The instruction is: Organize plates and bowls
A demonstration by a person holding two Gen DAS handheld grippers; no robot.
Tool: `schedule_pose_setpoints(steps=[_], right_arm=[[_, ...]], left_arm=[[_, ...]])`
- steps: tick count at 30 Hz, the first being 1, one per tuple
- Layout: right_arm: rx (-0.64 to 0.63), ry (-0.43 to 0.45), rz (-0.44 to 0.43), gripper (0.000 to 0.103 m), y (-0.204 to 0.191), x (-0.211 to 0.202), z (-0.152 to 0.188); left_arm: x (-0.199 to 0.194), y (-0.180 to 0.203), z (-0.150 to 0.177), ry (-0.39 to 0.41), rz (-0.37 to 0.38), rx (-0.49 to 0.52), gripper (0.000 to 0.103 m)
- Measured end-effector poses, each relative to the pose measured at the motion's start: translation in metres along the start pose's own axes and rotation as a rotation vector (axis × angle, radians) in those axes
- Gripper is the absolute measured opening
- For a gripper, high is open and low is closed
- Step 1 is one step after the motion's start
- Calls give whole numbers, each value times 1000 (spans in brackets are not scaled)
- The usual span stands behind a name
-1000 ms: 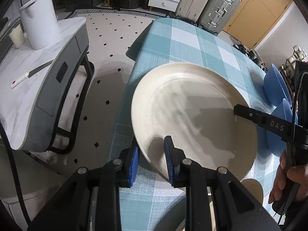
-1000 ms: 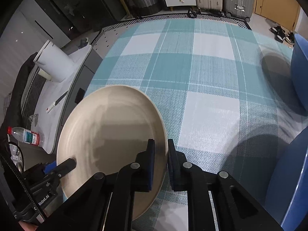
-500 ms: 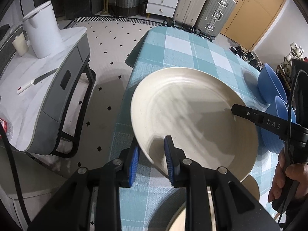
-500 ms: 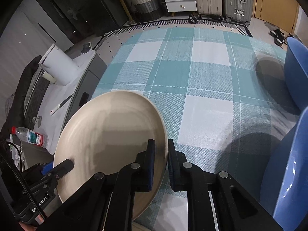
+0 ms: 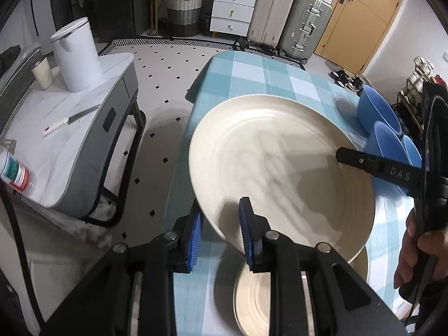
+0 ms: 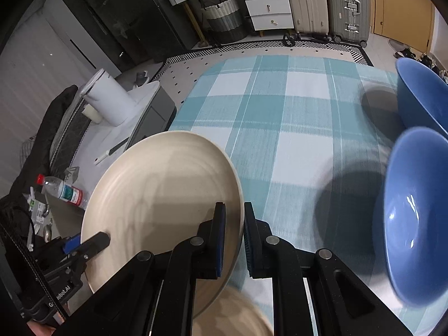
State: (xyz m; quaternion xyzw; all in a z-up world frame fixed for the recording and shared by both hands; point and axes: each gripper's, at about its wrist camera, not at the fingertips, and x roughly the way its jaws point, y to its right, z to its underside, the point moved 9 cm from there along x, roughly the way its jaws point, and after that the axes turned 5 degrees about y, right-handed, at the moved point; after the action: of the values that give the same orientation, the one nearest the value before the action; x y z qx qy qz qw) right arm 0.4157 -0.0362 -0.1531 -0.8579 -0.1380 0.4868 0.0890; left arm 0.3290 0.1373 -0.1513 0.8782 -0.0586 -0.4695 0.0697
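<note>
A large cream plate [image 5: 282, 165] [image 6: 159, 196] is held in the air above the teal checked tablecloth [image 6: 282, 117]. My left gripper [image 5: 221, 229] is shut on its near rim. My right gripper [image 6: 232, 238] is shut on the opposite rim and shows in the left wrist view [image 5: 352, 158]. A second cream plate [image 5: 257, 302] [image 6: 238, 319] lies on the cloth below the held one. Two blue bowls [image 6: 411, 210] [image 6: 420, 95] stand at the right of the table, also in the left wrist view [image 5: 392, 137].
A grey side table [image 5: 70, 140] stands left of the table with a white canister [image 5: 75, 56], a cup, a knife [image 5: 70, 120] and a plastic bottle [image 5: 14, 170]. Suitcases [image 5: 288, 19], white drawers and a basket line the far wall.
Both grippers have lifted the cream plate higher and nearer. The second cream plate underneath has come into view at the bottom of both views.
</note>
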Motion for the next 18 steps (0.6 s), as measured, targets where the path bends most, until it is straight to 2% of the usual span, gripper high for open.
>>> schedule_pose_setpoints(steps=[8,18], right_arm=[[-9,38,-21,12,-3,-38,58],[41,47,-44,12,13,-53,113]], left_arm=[[-21,11,55,8,-23,24,22],[-32,25,94,22,-23,37,23]])
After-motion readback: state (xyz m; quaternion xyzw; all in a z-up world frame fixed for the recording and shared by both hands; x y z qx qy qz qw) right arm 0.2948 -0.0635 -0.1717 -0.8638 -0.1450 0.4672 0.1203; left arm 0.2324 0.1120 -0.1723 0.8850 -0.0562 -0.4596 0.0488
